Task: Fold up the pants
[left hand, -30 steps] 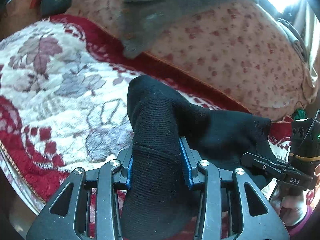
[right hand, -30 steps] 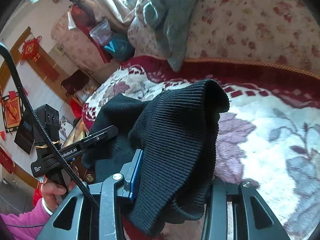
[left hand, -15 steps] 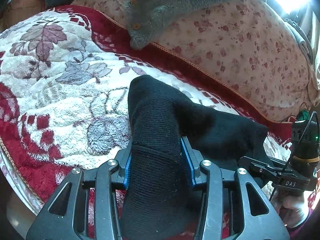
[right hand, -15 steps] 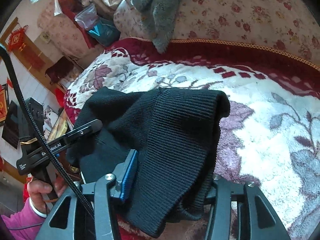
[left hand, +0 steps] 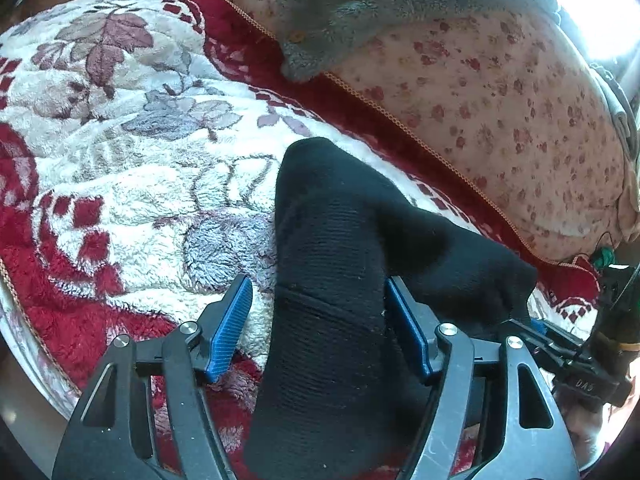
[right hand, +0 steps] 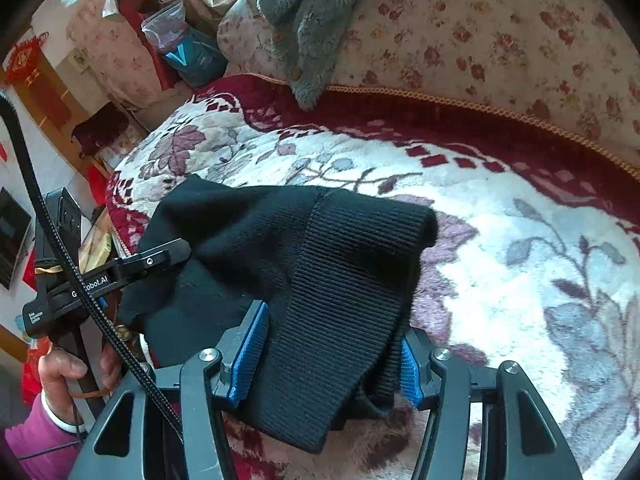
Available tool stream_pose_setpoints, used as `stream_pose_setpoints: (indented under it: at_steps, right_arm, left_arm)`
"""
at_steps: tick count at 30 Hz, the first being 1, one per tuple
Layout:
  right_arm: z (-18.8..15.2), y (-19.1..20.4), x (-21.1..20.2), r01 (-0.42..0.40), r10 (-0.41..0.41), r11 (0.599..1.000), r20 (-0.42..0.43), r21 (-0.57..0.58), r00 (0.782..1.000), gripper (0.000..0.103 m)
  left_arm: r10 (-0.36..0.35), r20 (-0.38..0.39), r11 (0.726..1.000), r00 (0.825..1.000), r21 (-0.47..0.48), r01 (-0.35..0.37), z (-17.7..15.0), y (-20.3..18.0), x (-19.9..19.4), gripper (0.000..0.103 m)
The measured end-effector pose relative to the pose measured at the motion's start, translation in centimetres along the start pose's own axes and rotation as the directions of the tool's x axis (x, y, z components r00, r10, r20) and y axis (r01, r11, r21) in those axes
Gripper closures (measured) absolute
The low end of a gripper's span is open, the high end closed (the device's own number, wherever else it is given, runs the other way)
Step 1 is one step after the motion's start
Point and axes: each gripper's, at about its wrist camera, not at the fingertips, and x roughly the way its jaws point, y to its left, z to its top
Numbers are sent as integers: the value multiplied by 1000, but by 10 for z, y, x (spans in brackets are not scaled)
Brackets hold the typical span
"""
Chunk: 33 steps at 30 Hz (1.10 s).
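The black knit pants (left hand: pixel 340 280) lie folded on the red and white floral blanket (left hand: pixel 120 168), a ribbed end toward each gripper. My left gripper (left hand: pixel 320 324) is open: its left blue pad stands clear of the cloth, which lies between the jaws. In the right wrist view the pants (right hand: pixel 312 264) drape over my right gripper (right hand: pixel 328 352), which is also open, with the ribbed band lying loose between the blue pads. Each gripper also shows in the other's view: the right one (left hand: pixel 560 356) at the far right, the left one (right hand: pixel 120 272) at the left.
A flowered quilt roll (left hand: pixel 500 92) with a grey fleece garment (left hand: pixel 360 12) on it runs along the back of the blanket. The blanket's red edge (left hand: pixel 24 320) drops off at the near left. Bags and furniture (right hand: pixel 184 48) stand beyond the bed's left end.
Both grippers have opened and let go of the pants. The pants have come down from a raised bunch to lie flatter on the blanket.
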Motion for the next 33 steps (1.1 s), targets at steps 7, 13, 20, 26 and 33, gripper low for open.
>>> stream_pose_setpoints:
  at_steps: [7,13,20,26,33]
  right_arm:
    - [6,1,-26,44,-44,999,62,2,997,48]
    - [8,20,-45,95,-89,994,120,-52,989,48]
    - [4,37,-46,127,-118,990,131,-62,984,48]
    - [1,44,-51,154,-144,987,161,-50,976,48]
    - [-3,50,-63,210,-194,976,200,-58,960,47]
  left_arm:
    - [111,80,993,991,26,-113,-7,-12,-20,35]
    - [189,155,980,970,39,-197,-8,-22,-39,35]
    - [218,206,969,954,73,-237,-18,-40,-53,35]
    - [317,260,924,912,132,-359,-31,-62,-59,35]
    - [315,291,922,904,135,-364,-37,-69,-65,35]
